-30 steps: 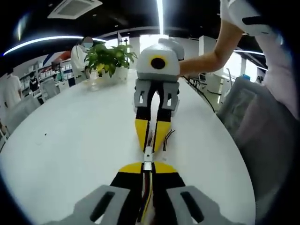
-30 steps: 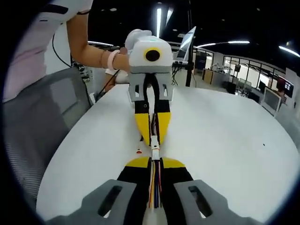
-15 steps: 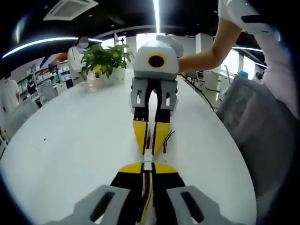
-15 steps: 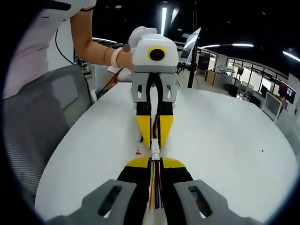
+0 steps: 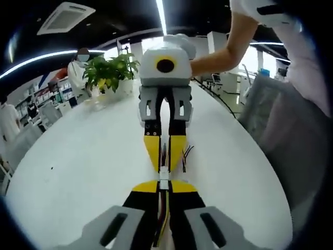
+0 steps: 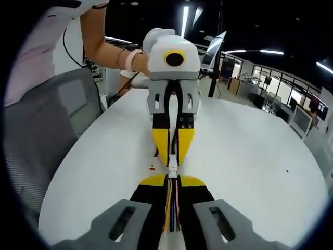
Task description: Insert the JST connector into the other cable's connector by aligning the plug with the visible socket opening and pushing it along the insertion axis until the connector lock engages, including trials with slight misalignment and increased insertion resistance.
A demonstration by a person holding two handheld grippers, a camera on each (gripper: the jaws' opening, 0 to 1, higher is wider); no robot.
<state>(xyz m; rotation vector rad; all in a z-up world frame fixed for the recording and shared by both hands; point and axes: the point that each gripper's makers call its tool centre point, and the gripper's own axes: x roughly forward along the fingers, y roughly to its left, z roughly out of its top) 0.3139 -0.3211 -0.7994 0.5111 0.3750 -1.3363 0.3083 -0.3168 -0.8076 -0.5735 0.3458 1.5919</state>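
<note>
Your left gripper (image 5: 164,183) is pinched nearly closed on its cable (image 5: 163,208), whose coloured wires run back between the yellow-and-black jaws. The white connector (image 5: 164,174) at that cable's tip sticks out just past the jaw tips and meets the tips of your right gripper (image 5: 164,156), which faces you head-on above the white table (image 5: 78,161).

In the right gripper view the same joint sits at the centre: your right gripper (image 6: 172,179) is likewise clamped almost shut on its own cable (image 6: 172,208), and its white JST connector (image 6: 172,171) touches the connector end held by the left gripper (image 6: 173,151) opposite. You cannot tell from either view whether the lock has engaged; the two housings look in line and butted together.

Relative to the joined connectors, the table lies open on both sides. A small white-and-red part (image 6: 151,167) lies on the table just beside them. The rounded table edge by the grey chair (image 6: 57,130) is the nearest limit. A potted plant (image 5: 110,70) stands well apart, toward the far edge.
</note>
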